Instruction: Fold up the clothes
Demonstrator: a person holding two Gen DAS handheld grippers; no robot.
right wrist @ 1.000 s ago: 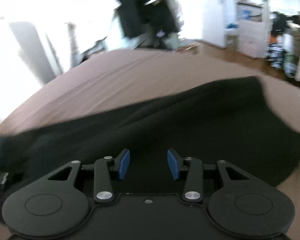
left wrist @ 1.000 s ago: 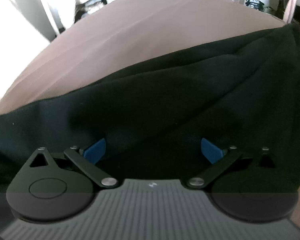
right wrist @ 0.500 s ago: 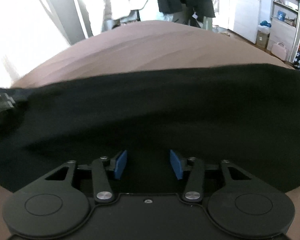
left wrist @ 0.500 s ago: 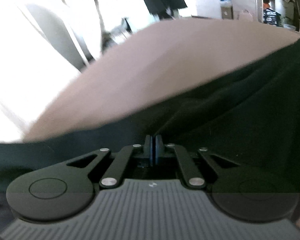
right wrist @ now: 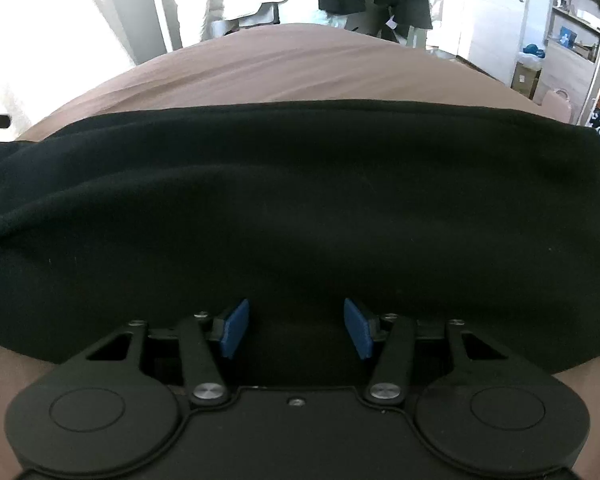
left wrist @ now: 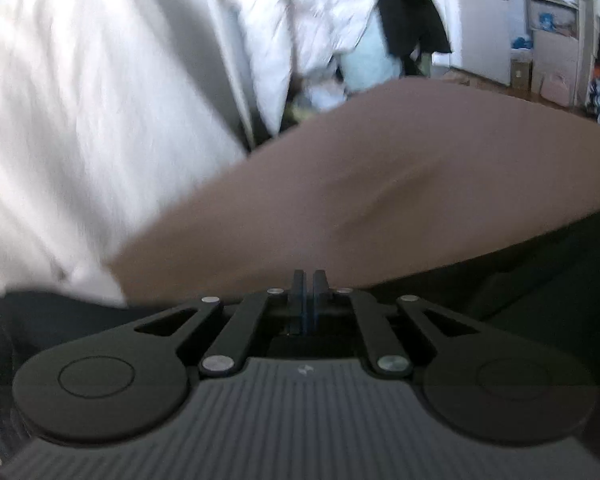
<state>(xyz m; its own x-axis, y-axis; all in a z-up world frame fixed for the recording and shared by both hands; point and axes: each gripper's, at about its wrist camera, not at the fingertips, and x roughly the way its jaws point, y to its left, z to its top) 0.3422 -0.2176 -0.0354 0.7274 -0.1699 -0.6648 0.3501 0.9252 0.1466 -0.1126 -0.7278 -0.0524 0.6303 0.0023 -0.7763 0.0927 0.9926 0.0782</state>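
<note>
Pinching shut since a second ago, my left gripper now appears to clamp the garment at its left edge; whether cloth sits between the fingers is hidden. My right gripper stays wide above the near hem. On the bed, the garment's long axis runs left-right.
</note>
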